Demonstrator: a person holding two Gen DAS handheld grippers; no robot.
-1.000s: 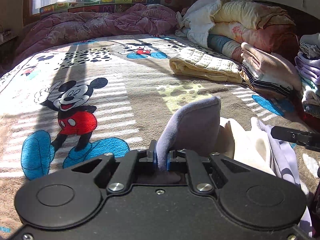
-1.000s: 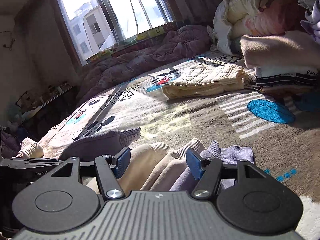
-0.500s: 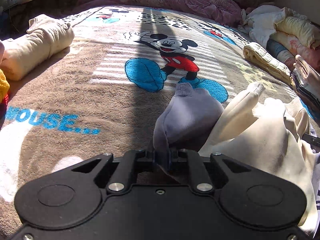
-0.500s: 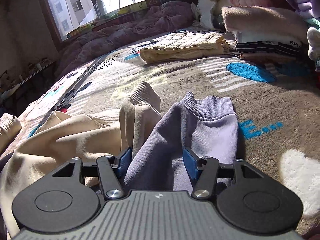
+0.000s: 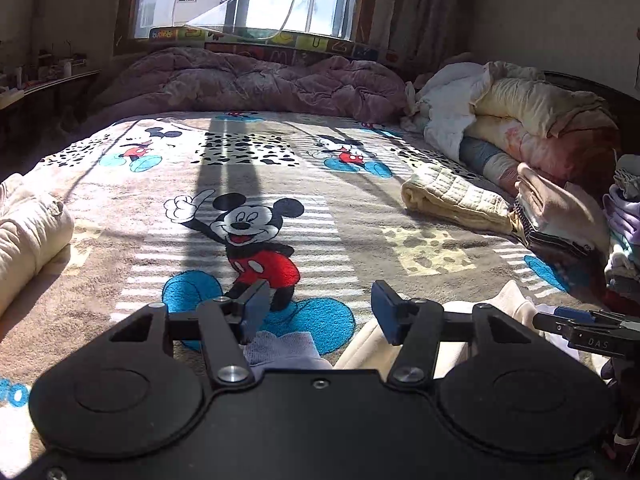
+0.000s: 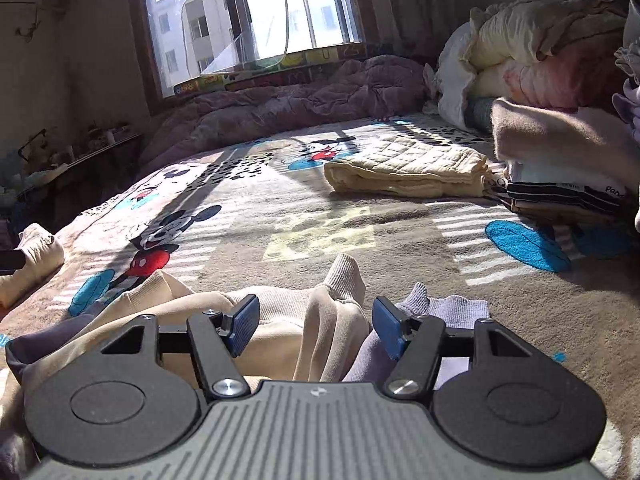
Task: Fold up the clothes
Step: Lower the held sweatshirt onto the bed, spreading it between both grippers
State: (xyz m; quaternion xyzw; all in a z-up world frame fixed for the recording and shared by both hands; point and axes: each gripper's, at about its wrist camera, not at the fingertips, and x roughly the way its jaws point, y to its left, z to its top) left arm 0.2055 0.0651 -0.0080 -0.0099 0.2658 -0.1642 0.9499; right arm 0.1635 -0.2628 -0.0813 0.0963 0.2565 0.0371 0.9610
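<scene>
A cream and lavender sweatshirt (image 6: 332, 320) lies crumpled on the Mickey Mouse blanket (image 5: 248, 216) at the near edge. My left gripper (image 5: 318, 312) is open, and the lavender cuff (image 5: 284, 348) lies loose below its fingers. My right gripper (image 6: 314, 326) is open just above the cream sleeve cuff (image 6: 344, 280) and beside the lavender cuff (image 6: 452, 308), holding neither. The right gripper's fingertips (image 5: 576, 318) show at the right edge of the left wrist view.
A folded quilted yellow blanket (image 5: 452, 200) lies at the right. Stacks of folded clothes (image 6: 560, 168) and bundled quilts (image 5: 520, 120) stand at the far right. A rolled cream garment (image 5: 24, 240) lies at the left. A pink duvet (image 5: 256, 80) lies under the window.
My left gripper has opened and let go of the lavender cuff, and now faces the window. My right gripper has lifted and drawn back slightly; the cuffs now lie lower in its view.
</scene>
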